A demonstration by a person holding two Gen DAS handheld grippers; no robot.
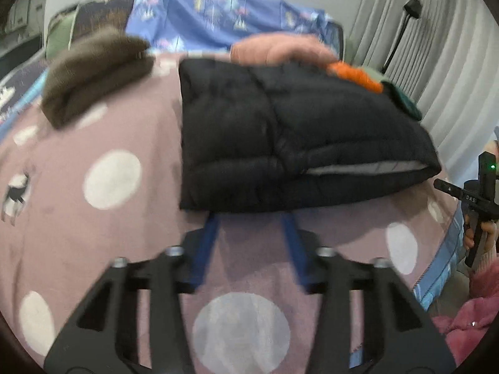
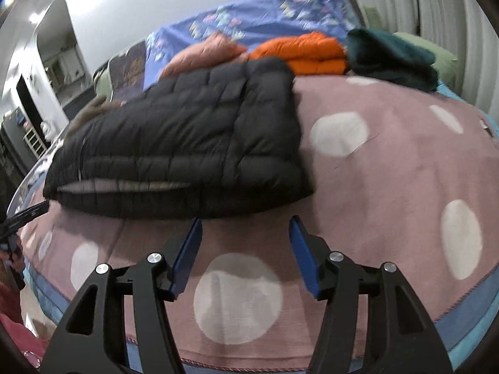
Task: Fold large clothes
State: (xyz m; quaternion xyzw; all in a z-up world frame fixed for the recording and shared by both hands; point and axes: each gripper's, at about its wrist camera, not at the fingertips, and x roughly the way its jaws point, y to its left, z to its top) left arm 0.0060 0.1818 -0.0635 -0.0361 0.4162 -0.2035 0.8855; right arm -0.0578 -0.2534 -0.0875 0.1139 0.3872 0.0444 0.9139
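The black jacket (image 1: 280, 137) lies folded into a compact block on the dotted blanket (image 1: 124, 249); both the left gripper (image 1: 252, 221) and the right gripper (image 2: 246, 227) are spread, empty, just short of its near edge; folding looks done, perhaps stacking remains.

Your left wrist camera looks steeply down from close above the polka-dot blanket (image 1: 131, 233), facing the folded black puffer jacket (image 1: 280, 131). Your right wrist camera views it similarly from the jacket's other side; both share it.
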